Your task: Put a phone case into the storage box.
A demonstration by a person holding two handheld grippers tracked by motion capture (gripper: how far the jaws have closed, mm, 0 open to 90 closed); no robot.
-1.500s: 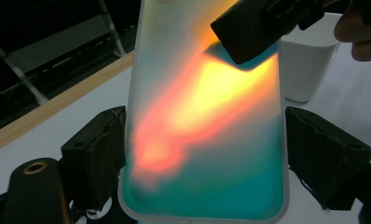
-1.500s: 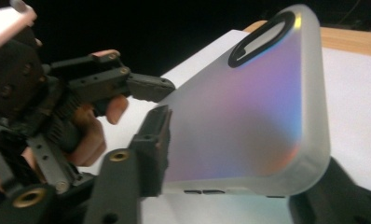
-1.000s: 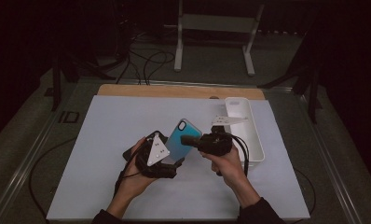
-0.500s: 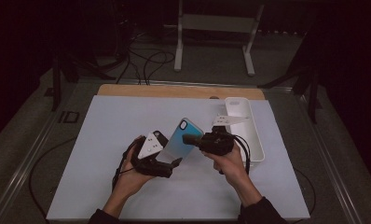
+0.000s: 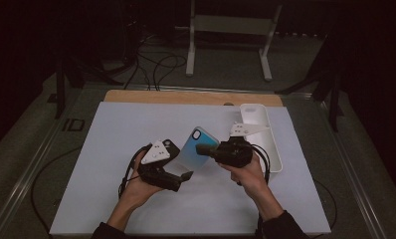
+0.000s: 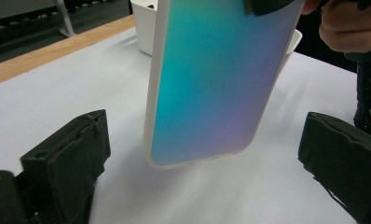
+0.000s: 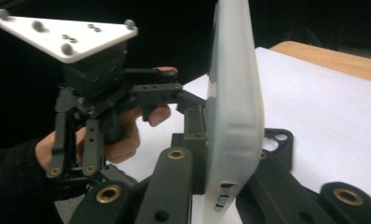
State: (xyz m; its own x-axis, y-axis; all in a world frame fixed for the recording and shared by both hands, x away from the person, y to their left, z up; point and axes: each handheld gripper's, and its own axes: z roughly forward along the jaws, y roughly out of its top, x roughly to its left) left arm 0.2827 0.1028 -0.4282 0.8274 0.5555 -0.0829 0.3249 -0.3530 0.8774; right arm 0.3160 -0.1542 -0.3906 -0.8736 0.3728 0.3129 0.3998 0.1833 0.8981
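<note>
At bench (image 5: pixel 111 149) centre, our right tongs (image 5: pixel 202 149) clamp the teal-to-purple, white-rimmed phone case (image 5: pixel 195 147), long axis toward one o'clock; our left tongs (image 5: pixel 183 177), just widened and empty, wait at seven o'clock.

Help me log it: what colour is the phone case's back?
Teal-to-purple gradient on the phone case, white-rimmed; clearest in left gripper view.

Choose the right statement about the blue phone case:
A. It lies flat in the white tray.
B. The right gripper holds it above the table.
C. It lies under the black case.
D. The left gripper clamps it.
B: the right gripper is shut on the blue phone case, and the left gripper jaws, which have just been opening, stand apart from it.
</note>
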